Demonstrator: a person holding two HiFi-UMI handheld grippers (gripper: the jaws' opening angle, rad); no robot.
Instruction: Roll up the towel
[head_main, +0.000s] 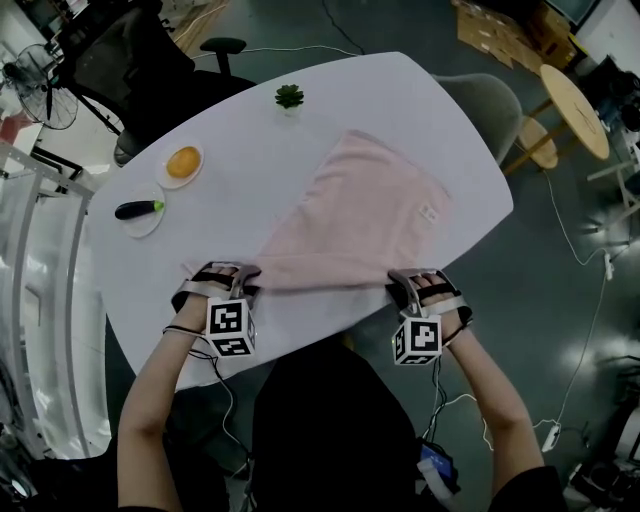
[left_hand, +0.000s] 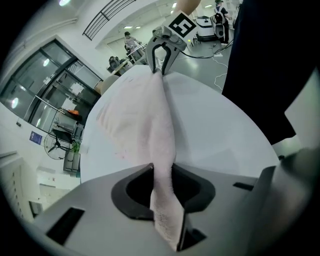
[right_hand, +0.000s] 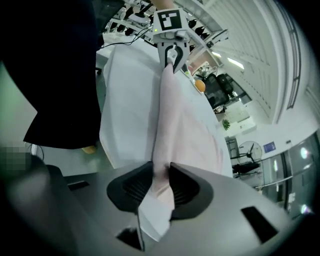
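Left tongs (head_main: 244, 278) and right tongs (head_main: 402, 284) are clamped on the pink towel's (head_main: 360, 215) near edge, which is spread over the table (head_main: 250, 130).

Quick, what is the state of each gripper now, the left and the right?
Left gripper: closed on the near edge of the pink towel.
Right gripper: closed on the same edge of the pink towel.

My left gripper (left_hand: 163, 176), jaws closed on a fold of the pink towel (left_hand: 145, 117). The towel runs as a raised ridge across the white table (left_hand: 220, 130) to my right gripper (left_hand: 161, 69), whose jaw tips meet on its far end.
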